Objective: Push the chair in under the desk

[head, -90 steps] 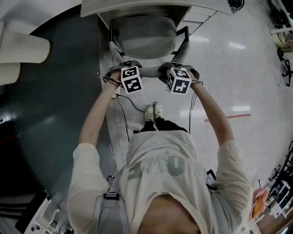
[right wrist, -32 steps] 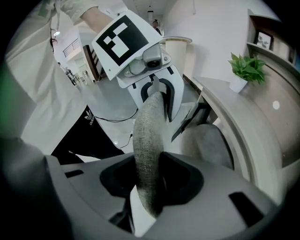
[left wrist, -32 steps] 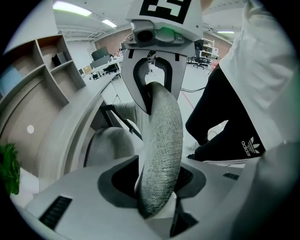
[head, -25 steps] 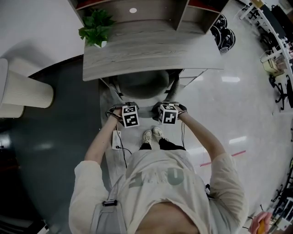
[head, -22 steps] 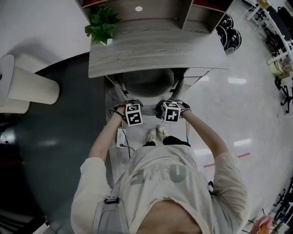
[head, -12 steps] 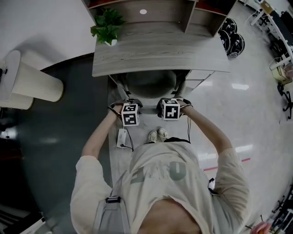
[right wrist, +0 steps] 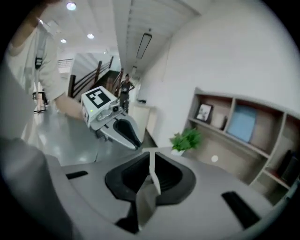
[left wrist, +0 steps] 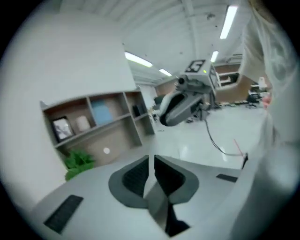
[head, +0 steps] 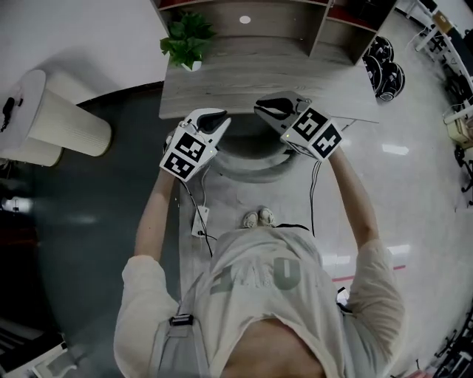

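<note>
Both grippers are held up in front of the person, over the front edge of the desk (head: 244, 85) in the head view. The left gripper (head: 219, 118) is found with its jaws drawn almost together, only a narrow slit being left between the pads; the jaws have just been closing, and nothing is seen between them. The right gripper (head: 260, 107) is found in the same condition: jaws just closed to a thin slit, with nothing held. The two grippers are pointed roughly toward each other and toward the desk, and each is visible in the other's gripper view. The chair (head: 251, 156) is located under the desk, directly in front of the person. Only its rounded grey rear part is seen beyond the desk's front edge, below and between the two grippers. No contact between either gripper and the chair is observed. A potted plant (head: 188, 40) is noted on the desk top at the left, near a shelf unit (head: 244, 16) at the back. In the gripper views, a framed picture and a blue item are seen on the shelves. A pale ribbed cylinder (head: 70, 125) stands well to the left of the desk. A cable (head: 198, 215) lies on the floor just left of the person's shoes (head: 259, 218).
</note>
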Demonstrator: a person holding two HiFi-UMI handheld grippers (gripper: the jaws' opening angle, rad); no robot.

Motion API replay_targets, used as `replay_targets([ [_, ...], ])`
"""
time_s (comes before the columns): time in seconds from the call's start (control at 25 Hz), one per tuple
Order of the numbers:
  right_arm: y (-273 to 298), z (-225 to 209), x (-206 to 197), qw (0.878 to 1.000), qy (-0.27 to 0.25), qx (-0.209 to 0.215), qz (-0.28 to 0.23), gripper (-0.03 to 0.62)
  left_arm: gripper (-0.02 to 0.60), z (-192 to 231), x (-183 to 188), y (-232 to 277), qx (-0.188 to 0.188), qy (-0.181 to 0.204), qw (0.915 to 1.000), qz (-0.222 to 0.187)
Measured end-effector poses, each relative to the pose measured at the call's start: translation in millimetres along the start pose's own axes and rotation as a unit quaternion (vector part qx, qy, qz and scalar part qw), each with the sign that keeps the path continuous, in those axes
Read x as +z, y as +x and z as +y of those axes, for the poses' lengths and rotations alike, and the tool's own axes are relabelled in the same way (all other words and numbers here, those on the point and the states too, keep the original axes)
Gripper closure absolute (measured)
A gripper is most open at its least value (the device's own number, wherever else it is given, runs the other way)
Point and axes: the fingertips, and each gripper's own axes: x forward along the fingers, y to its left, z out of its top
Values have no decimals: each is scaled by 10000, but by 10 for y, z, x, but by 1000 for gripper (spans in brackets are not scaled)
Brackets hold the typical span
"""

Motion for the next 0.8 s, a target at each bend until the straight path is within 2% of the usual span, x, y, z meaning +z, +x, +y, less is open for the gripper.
replay_targets([
  [0.04, -132, -123, 242, 9987, 75, -375, -346, 549, 538, 159, 265, -124, 466, -256, 9977, -425],
  [0.08, -279, -216, 460, 9949, 156, -738, -676, 553, 548, 283, 492, -261, 895, -503, 9915, -797],
  [0.16, -588, -318, 797, 9816, 311, -1399, -1263, 559, 560, 414, 826, -527, 1614, -937, 9732, -1342],
  [0.32, -1074, -281, 1039, 9456, 762, -2391, -2069, 565, 566, 347, 1056, -914, 2617, -1617, 9351, -1759],
  [0.44, -1250, -143, 906, 9217, 1310, -2820, -2321, 566, 568, 155, 1034, -1082, 2923, -2000, 9132, -2013],
  [0.56, -1333, 40, 716, 9086, 1699, -2993, -2365, 568, 568, 6, 955, -1106, 2967, -2317, 8988, -2245],
  [0.68, -1342, 195, 568, 9048, 1969, -2976, -2324, 574, 568, -79, 866, -1055, 2991, -2437, 8953, -2226],
  [0.8, -1338, 247, 520, 9066, 1890, -3042, -2233, 577, 568, -109, 915, -1082, 3028, -2399, 8943, -2259],
])
